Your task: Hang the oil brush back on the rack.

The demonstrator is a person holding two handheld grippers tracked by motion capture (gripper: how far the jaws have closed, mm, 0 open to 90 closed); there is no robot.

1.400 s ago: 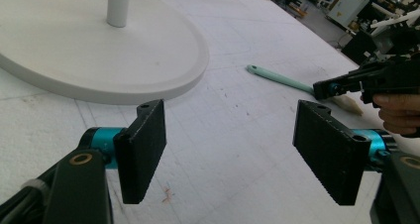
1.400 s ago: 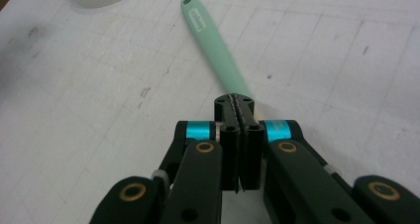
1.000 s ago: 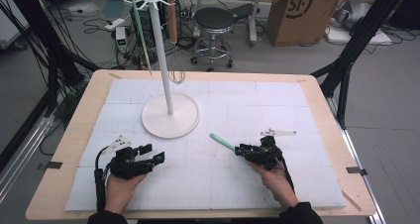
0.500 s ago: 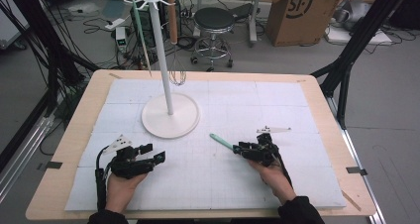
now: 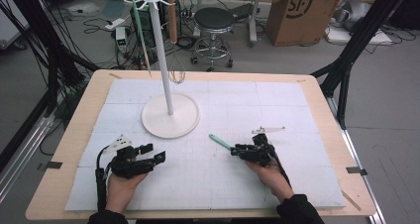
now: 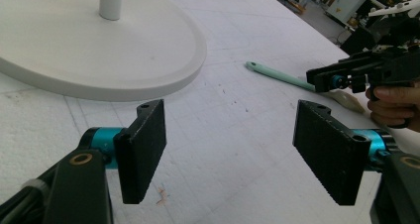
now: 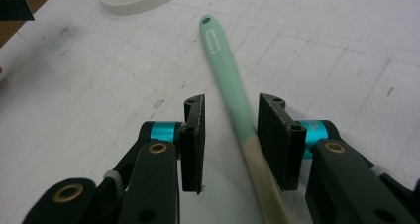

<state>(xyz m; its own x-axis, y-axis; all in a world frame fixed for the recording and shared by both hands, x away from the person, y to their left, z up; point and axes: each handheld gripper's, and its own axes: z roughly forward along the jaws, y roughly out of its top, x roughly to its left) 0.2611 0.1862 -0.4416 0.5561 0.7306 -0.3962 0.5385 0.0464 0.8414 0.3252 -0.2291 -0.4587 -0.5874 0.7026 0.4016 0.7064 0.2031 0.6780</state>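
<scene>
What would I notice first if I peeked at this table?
Probably the tall white stand with utensils hanging from its top, at the back left of the table. Then the mint-green spatula lying on the white mat between the jaws of the right tool, which have just been closing without pressing on it yet.

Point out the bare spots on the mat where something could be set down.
Free: the mat's far right, beyond the right gripper, and the strip between the two grippers. Crowded: around the stand base, the green spatula and the left gripper.
</scene>
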